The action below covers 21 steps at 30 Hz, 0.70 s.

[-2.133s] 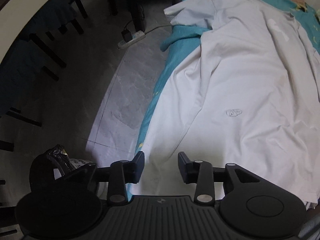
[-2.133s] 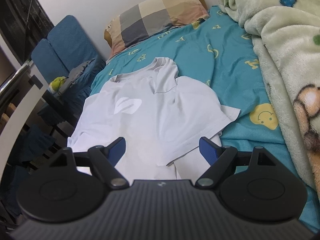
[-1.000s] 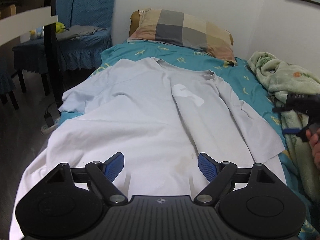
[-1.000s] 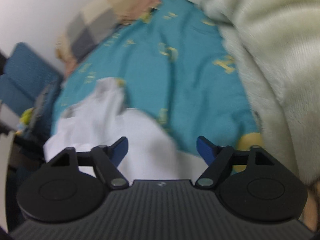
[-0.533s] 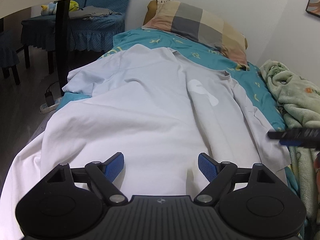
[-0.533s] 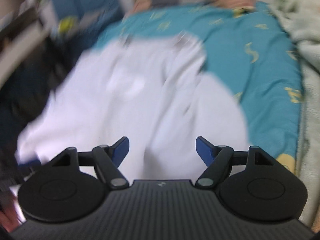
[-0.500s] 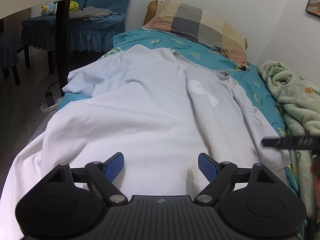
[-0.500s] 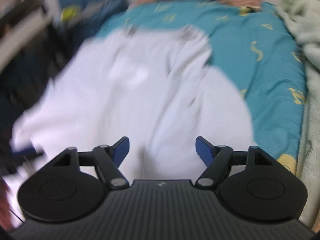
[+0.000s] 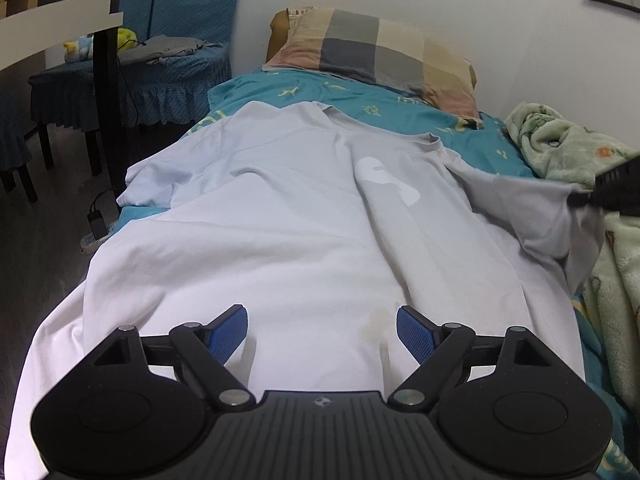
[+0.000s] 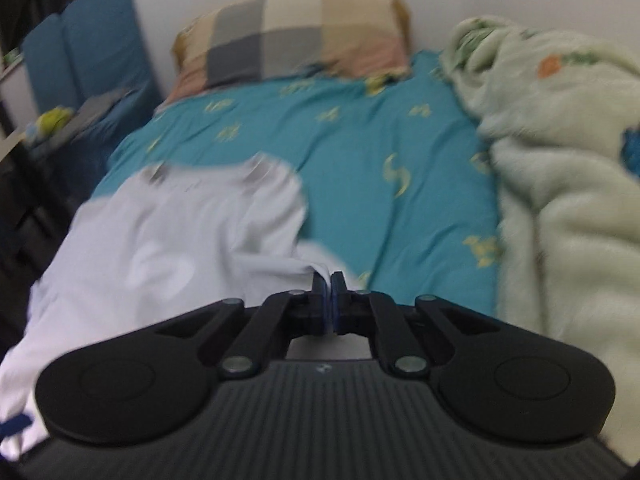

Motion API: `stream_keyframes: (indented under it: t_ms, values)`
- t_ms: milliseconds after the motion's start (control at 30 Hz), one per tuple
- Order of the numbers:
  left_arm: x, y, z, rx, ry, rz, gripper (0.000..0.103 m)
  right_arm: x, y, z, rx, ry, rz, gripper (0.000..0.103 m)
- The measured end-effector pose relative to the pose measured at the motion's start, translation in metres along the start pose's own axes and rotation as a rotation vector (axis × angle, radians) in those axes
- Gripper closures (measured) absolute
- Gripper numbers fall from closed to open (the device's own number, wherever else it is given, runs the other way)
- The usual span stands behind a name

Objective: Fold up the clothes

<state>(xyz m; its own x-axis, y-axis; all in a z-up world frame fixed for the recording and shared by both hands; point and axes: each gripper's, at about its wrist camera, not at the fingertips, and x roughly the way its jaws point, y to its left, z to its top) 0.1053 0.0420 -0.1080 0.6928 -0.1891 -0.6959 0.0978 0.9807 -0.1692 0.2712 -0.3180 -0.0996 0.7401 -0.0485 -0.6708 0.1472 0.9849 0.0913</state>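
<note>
A pale grey T-shirt (image 9: 280, 232) lies spread front-up along the teal bed (image 9: 360, 100), collar toward the pillow. My left gripper (image 9: 322, 330) hovers open above the shirt's hem, nothing between its blue pads. In the right wrist view my right gripper (image 10: 330, 284) is shut on the edge of the shirt's right sleeve (image 10: 280, 264), cloth pinched between the pads. From the left wrist view the right gripper (image 9: 592, 198) appears at the far right, holding that sleeve (image 9: 532, 216) lifted off the bed and stretched taut.
A checked pillow (image 9: 380, 52) lies at the head of the bed by the white wall. A fluffy green blanket (image 10: 560, 184) is heaped along the right side. Blue-covered chairs (image 9: 132, 76) and a dark floor with a power strip (image 9: 96, 228) lie left.
My right gripper went from open above the shirt to shut on the right sleeve and has lifted it off the bed. The left gripper stayed open over the hem.
</note>
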Motion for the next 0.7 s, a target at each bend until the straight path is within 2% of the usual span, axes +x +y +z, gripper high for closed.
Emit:
stream_keyframes:
  t_ms: [133, 200, 333, 400, 500, 600, 700]
  values:
    - [-0.008, -0.004, -0.002, -0.002, -0.001, -0.026, 0.019, 0.028, -0.022, 0.032, -0.009, -0.135, -0.153, 0.099]
    - [-0.011, -0.010, -0.003, 0.036, -0.013, -0.029, 0.019, 0.052, -0.032, 0.040, -0.009, -0.151, -0.225, 0.099]
    - [-0.004, -0.023, -0.009, 0.118, -0.001, -0.021, 0.019, 0.109, -0.054, 0.030, -0.037, -0.143, -0.326, 0.099]
    - [0.003, -0.027, -0.012, 0.143, 0.017, -0.021, 0.019, 0.133, -0.065, 0.024, -0.040, -0.122, -0.345, 0.099]
    - [0.015, -0.032, -0.015, 0.176, 0.041, -0.019, 0.019, 0.163, -0.079, 0.014, -0.003, -0.085, -0.325, 0.099]
    - [0.025, -0.030, -0.015, 0.185, 0.051, -0.024, 0.019, 0.179, -0.086, 0.002, 0.071, -0.035, -0.279, 0.099]
    - [0.031, -0.026, -0.013, 0.163, 0.061, -0.024, 0.019, 0.172, -0.092, -0.001, 0.155, -0.041, -0.223, 0.096]
